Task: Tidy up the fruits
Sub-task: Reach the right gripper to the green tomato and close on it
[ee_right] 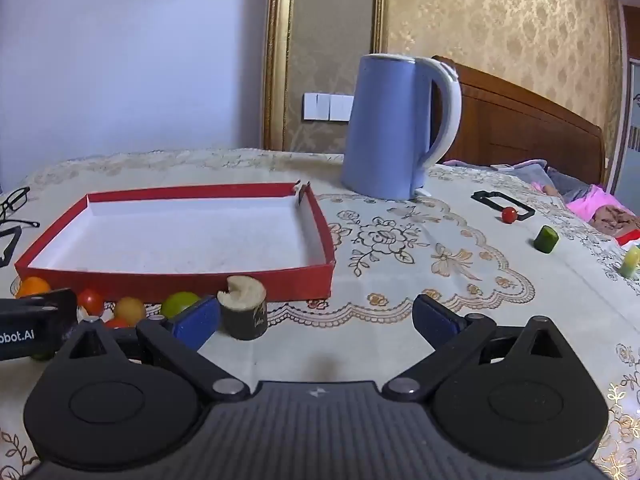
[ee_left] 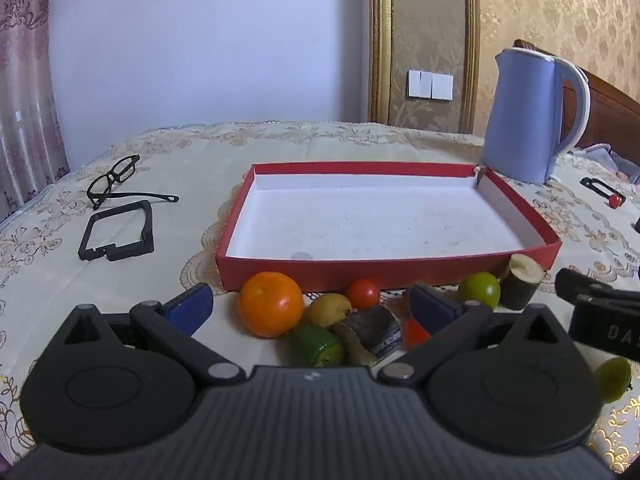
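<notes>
In front of the red box (ee_left: pixel 384 270): orange (ee_left: pixel 271 304), cherry tomato (ee_left: pixel 363 293), lime (ee_left: pixel 479 290) clustered; left gripper (ee_left: pixel 312 306) and right gripper (ee_right: pixel 316 318) both spread wide, grasping nothing.

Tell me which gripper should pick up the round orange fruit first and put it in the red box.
Left. The left gripper has open jaws with the round orange fruit right between them, just before the empty red cardboard box. The right gripper faces bare tablecloth, the orange far off to its left.

You face a plain pale wall (ee_left: pixel 200 40) beside gold-patterned wallpaper (ee_right: pixel 500 20), a gilt frame (ee_left: pixel 380 40), white switches (ee_left: pixel 430 85), a wooden headboard (ee_right: pixel 520 120) and a curtain (ee_left: pixel 24 80).
</notes>
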Demonstrator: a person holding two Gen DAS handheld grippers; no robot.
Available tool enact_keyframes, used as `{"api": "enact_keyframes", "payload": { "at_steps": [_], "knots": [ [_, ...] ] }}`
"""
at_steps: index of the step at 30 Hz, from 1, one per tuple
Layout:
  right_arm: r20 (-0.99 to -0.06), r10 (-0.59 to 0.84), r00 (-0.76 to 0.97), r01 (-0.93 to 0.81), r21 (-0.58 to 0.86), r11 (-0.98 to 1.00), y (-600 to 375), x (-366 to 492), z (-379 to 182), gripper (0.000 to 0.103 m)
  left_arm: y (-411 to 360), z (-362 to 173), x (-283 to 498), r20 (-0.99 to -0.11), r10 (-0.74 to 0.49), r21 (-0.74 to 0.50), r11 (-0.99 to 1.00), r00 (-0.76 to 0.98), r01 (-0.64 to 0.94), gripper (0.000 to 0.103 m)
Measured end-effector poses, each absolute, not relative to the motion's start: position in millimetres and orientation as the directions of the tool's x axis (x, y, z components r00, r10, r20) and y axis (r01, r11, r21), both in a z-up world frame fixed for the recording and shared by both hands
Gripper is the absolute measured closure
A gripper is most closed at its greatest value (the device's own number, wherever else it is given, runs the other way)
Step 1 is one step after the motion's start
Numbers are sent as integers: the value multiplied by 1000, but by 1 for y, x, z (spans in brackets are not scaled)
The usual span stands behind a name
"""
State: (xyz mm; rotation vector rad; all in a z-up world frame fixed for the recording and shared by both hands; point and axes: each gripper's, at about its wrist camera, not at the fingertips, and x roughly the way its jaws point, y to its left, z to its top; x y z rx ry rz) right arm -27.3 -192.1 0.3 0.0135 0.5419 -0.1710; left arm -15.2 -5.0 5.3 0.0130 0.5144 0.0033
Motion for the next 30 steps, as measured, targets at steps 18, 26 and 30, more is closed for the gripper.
{"api": "enact_keyframes", "payload": {
  "at_steps": [18,26,30],
  "knots": [
    [-477,-105,872,105,-26,994,-198,-51,-1,0,3,-5,-21,-526,-28,4,999,850,36,0],
    [-478,-18,878,30,17,999,-214,-84,-12,0,2,-15,-27,-530,-51,8,998,847,64,0],
    [-480,-13,877,22,13,1000,-219,-93,-16,1,2,-20,-29,-541,-73,-5,997,838,83,0]
  ]
}}
